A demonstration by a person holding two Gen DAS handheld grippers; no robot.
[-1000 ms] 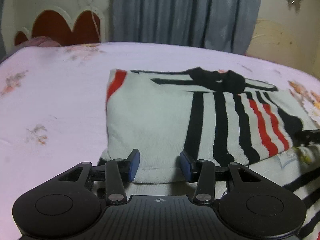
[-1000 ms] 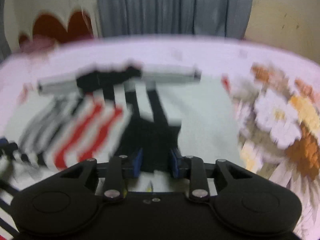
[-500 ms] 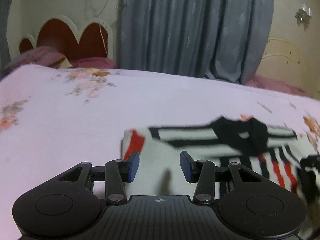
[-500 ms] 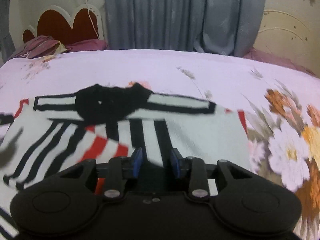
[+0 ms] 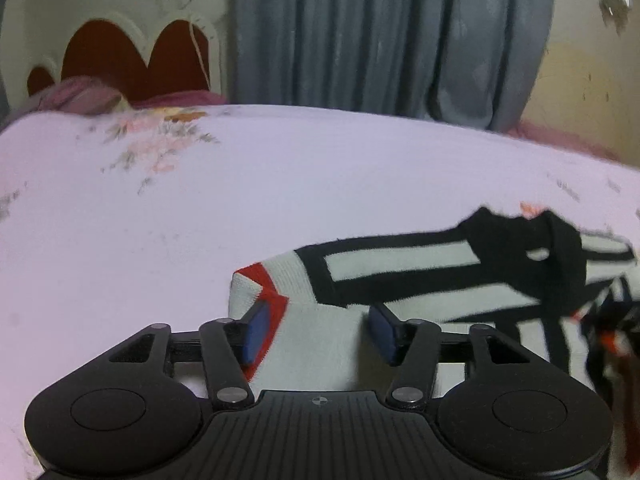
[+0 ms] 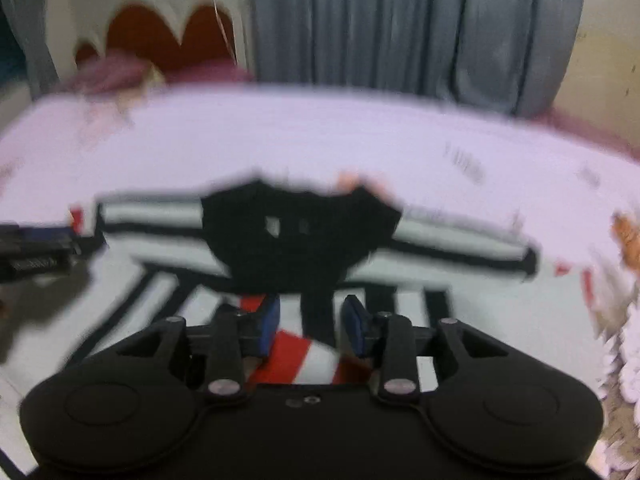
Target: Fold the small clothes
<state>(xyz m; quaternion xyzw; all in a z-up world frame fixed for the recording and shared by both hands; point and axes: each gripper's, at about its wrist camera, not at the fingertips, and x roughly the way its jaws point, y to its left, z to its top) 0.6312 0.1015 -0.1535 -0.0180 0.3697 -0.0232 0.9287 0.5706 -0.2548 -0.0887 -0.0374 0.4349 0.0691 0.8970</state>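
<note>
Left wrist view: the left gripper [image 5: 318, 334] hovers low over the near left corner of the sweater [image 5: 400, 280], a white knit with black and red stripes that lies on the bed [image 5: 200, 208]. Its jaws have just been opening and now stand released, well apart, with the white cloth and the red-edged corner showing between the blue pads [image 5: 256, 330] but not pinched. A second ago the same jaws sat at a thick folded edge of the garment; now the folded part lies flat ahead, its black collar toward the curtain [image 5: 384, 32]. A headboard [image 5: 132, 60] stands at the far left.

Right wrist view: the picture is smeared by motion. The right gripper [image 6: 312, 326] is over the middle of the sweater [image 6: 400, 296], just short of the collar [image 6: 296, 232]. Its jaws are narrower than the left pair, and red-and-white striped cloth bunches between and below the pads; whether they press on it or have let it go I cannot tell through the blur. The other gripper shows at the left edge of this view, beside the sleeve end.

Judging from this, the lower half has been carried up toward the collar and laid down, so one fold looks finished. Next would likely be a sideways fold, or smoothing, once both grippers are free.
</note>
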